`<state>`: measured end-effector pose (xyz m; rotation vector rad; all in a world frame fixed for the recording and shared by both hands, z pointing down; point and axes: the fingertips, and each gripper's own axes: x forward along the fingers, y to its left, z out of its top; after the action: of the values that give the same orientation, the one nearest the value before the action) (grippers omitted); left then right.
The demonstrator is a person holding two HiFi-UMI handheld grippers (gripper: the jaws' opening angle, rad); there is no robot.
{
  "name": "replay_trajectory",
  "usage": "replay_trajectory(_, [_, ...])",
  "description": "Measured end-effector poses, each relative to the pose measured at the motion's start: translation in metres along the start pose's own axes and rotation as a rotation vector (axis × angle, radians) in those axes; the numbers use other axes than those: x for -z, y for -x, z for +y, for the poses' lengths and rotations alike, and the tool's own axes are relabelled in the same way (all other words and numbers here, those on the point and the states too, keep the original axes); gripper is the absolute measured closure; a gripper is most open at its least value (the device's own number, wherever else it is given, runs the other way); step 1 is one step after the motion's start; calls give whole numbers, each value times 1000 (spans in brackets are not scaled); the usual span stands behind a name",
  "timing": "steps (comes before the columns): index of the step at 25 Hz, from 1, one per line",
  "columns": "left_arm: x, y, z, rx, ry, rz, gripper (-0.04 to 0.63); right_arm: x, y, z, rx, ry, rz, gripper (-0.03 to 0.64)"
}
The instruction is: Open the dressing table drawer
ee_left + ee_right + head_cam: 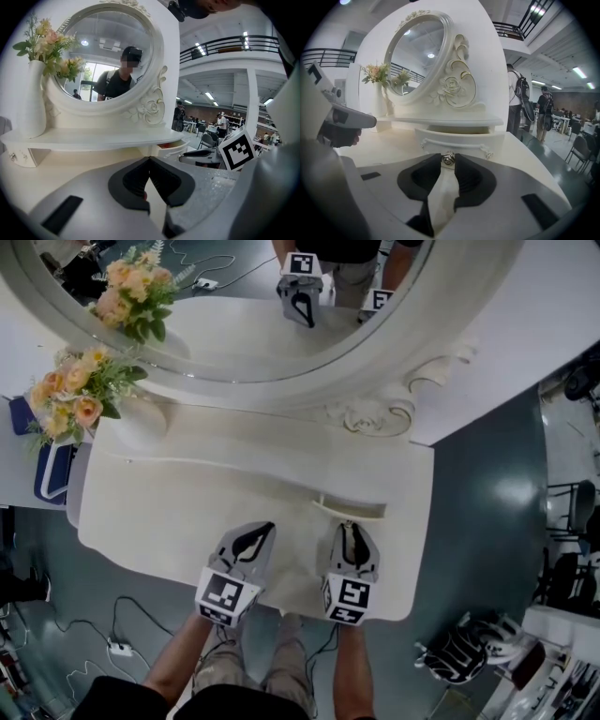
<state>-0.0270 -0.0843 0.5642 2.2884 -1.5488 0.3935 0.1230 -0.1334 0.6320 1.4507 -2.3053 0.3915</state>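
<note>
The white dressing table (187, 512) has a small drawer (352, 508) under its right shelf, and it stands pulled out a little. In the right gripper view the drawer front (461, 140) sticks out from under the shelf, with a metal knob (448, 159) at its middle. My right gripper (448, 160) is shut on that knob, also seen from above as the right gripper (349, 529) touching the drawer front. My left gripper (266, 528) hovers over the tabletop to the left, shut with nothing in it; its tips (149, 159) meet.
A white vase of peach flowers (80, 395) stands at the table's back left, below the oval mirror (244, 324). A second small drawer (18, 157) sits under the left shelf. A blue bag (47, 470) lies left of the table; cables (122, 643) run across the floor.
</note>
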Motion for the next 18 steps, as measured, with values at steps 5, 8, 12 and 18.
replay_trajectory(5, [0, 3, -2, -3, 4, 2, 595, 1, 2, 1, -4, 1, 0, 525])
replay_trajectory(8, [1, 5, -3, -3, 0, 2, 595, 2, 5, 2, -9, 3, 0, 526])
replay_trajectory(12, [2, 6, -6, -2, -6, -1, 595, 4, 6, 3, -14, 3, -7, 526])
replay_trajectory(18, [7, 11, -7, -10, 12, 11, 595, 7, 9, 3, -17, 14, -3, 526])
